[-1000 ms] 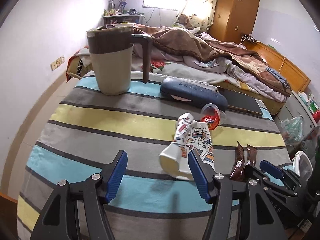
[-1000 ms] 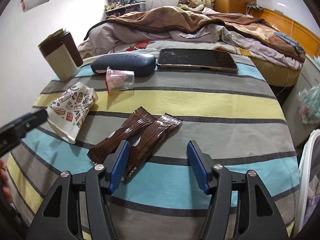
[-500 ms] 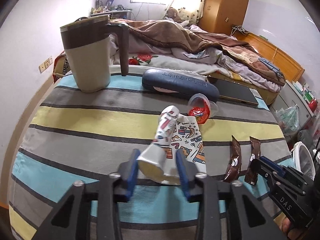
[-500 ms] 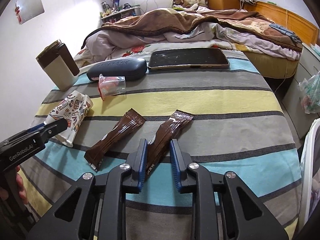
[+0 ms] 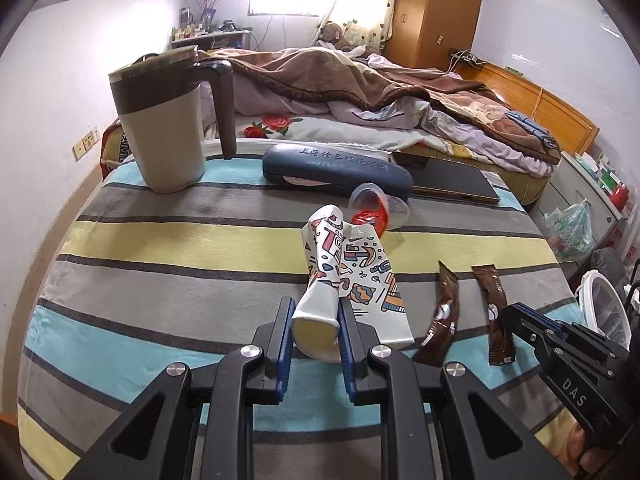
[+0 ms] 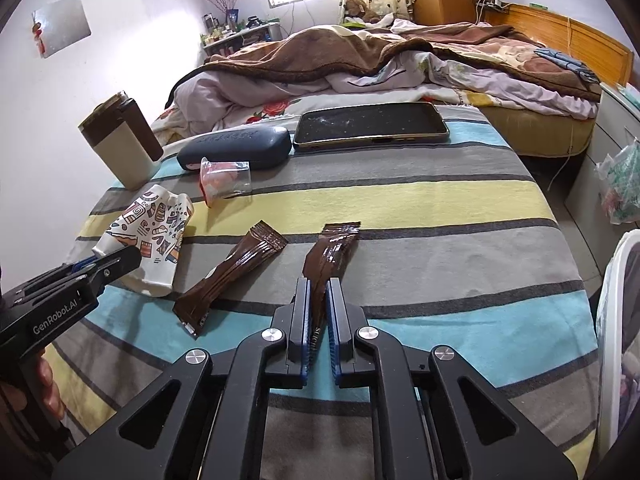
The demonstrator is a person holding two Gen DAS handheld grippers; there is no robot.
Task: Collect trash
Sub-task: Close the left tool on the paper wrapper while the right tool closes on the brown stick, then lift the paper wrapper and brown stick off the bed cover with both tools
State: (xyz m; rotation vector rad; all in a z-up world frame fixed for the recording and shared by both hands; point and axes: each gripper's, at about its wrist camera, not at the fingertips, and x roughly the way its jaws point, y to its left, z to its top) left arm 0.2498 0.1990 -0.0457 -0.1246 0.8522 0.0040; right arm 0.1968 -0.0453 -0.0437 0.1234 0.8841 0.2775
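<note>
Two grippers clamp trash on a striped tablecloth (image 5: 168, 248).

The crushed paper cup (image 5: 344, 276) lies in front of the blue glasses case (image 5: 336, 168), its rim end squeezed by the left gripper (image 5: 314, 332); beside the cup, the right gripper (image 6: 318, 320) pinches one brown sachet (image 6: 330, 256), the other sachet (image 6: 232, 276) lying free between them. Both jaws have just closed.

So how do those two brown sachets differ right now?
The right sachet is pinched at its near end by the right hand-held gripper; the left sachet lies free on the striped cloth. The right one points nearly straight away from the camera, while the left one lies on a slant. Both are glossy brown, slim, and look alike.
</note>
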